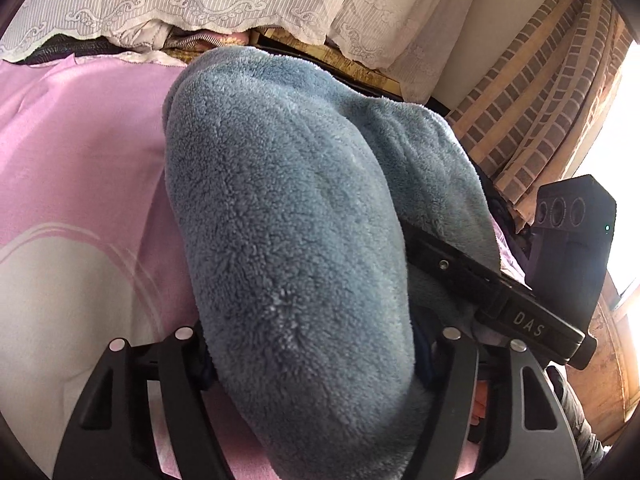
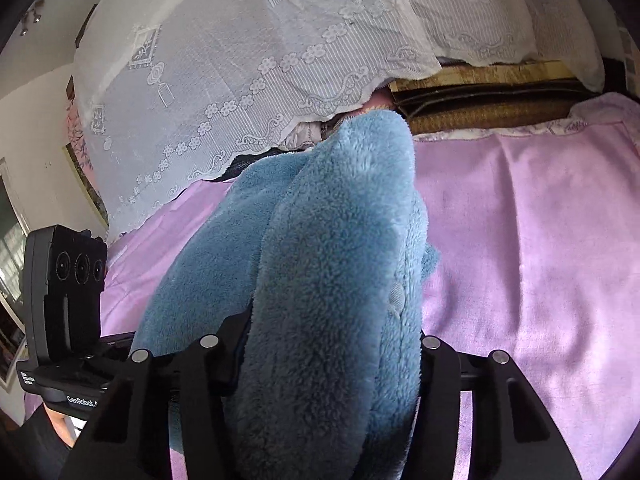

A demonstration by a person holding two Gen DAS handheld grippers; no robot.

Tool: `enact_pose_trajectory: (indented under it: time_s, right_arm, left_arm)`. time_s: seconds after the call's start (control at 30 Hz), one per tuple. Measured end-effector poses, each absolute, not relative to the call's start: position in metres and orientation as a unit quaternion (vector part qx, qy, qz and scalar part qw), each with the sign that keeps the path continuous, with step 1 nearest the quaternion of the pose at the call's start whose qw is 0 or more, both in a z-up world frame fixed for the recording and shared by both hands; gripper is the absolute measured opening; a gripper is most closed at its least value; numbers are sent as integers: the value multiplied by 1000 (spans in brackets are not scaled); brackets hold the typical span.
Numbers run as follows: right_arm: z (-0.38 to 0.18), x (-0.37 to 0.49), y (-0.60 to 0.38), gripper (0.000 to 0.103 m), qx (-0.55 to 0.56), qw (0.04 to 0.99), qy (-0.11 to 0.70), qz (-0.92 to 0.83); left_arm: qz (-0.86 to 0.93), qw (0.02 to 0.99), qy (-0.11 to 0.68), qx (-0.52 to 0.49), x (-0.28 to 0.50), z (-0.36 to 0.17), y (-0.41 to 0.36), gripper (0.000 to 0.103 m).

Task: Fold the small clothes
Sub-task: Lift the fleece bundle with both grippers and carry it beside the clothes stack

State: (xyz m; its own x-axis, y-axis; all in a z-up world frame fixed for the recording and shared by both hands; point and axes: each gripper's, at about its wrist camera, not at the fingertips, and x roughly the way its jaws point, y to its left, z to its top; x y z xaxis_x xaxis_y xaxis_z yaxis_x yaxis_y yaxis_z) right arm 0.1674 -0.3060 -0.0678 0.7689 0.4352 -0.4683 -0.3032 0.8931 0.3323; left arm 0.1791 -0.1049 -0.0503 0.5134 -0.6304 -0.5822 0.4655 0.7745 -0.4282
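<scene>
While both wrist cameras are mostly filled with fleece, I count one garment: a blue-grey fleece garment (image 1: 288, 216), thick and plush, bunched up over a pink bedsheet (image 1: 80, 140). I count two claws. My left claw (image 1: 312, 360) has the fleece packed between its black linkages, and my right claw (image 2: 320, 368) looks the same from its own camera. The fingertips of both are buried under the pile, so I can't see the pads themselves; the fabric fills the gap wall to wall, and I read each claw as clamped on the fleece, though that is a judgement from a smothered view. On the right claw's side of the garment I spot one round grey button (image 2: 396, 294).

From the left camera, the right claw's body crosses the lower right, black with "DAS" lettering, its three-lens camera block behind it. From the right camera, the left unit stands upright at the far left, with a dark sleeve (image 2: 36, 440) below it.

For room: the sheet lies bare and flat to either side of the garment. At the far edge, one white lace curtain (image 2: 240, 80) hangs close over the bed, with a woven mat (image 2: 480, 116) beneath it. A brick-patterned curtain (image 1: 540, 92) closes the right flank.

Both claws tilt downward toward the bed.
</scene>
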Motion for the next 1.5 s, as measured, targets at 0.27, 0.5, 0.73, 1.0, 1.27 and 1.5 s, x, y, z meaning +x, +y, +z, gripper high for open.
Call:
enact_pose_trajectory:
  time_s: [0.27, 0.5, 0.73, 1.0, 1.27, 1.5]
  right_arm:
    - [-43, 144, -292, 54, 131, 935, 254, 210]
    - [-39, 114, -277, 54, 131, 933, 254, 219]
    - [-25, 86, -259, 54, 128, 933, 239, 235]
    - [-2, 78, -214, 54, 126, 927, 223, 275]
    - [14, 89, -141, 54, 118, 912, 225, 321]
    - [24, 112, -71, 54, 124, 897, 227, 359]
  left_arm:
    - [-316, 876, 349, -106, 153, -26, -88, 68]
    - [-311, 882, 342, -93, 124, -20, -71, 68]
    - [-304, 892, 325, -80, 94, -6, -54, 68]
    - [-266, 914, 299, -63, 69, 20, -8, 68]
    - [-217, 932, 282, -71, 58, 32, 65, 68]
    - [-171, 946, 266, -75, 66, 44, 135, 68]
